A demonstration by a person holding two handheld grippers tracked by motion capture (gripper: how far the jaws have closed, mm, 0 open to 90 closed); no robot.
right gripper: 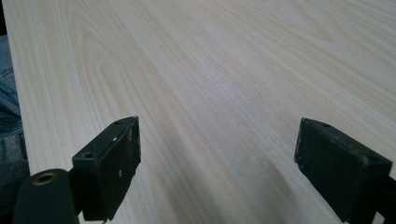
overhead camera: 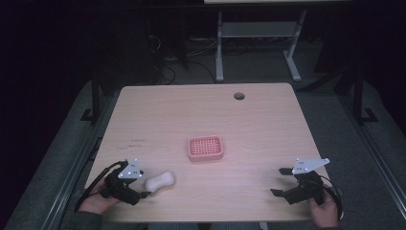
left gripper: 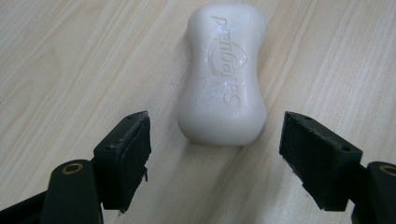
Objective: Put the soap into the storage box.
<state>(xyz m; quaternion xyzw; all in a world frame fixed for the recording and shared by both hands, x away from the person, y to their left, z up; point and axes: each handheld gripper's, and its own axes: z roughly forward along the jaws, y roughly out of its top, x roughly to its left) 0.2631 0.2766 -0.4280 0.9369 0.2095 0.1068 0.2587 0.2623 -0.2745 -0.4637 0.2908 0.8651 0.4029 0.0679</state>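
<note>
A white bar of soap [overhead camera: 160, 180] lies flat on the wooden table [overhead camera: 201, 120] near its front left. In the left gripper view the soap [left gripper: 223, 74] shows embossed lettering and sits just beyond the jaws. My left gripper [overhead camera: 145, 189] is open, its jaws on either side of the soap's near end, not touching it. The same gripper [left gripper: 215, 156] has only bare table between its tips. A pink soap dish [overhead camera: 206, 148] with a slotted top stands at the table's middle. My right gripper [overhead camera: 282, 182] is open over bare wood at the front right, and its own view [right gripper: 219, 163] shows nothing between the jaws.
A round cable hole [overhead camera: 239, 96] sits near the table's far edge. Beyond the table stand the white legs of another desk [overhead camera: 219, 48] and cables on the dark floor. Blue fabric [right gripper: 9, 112] shows past the table edge in the right gripper view.
</note>
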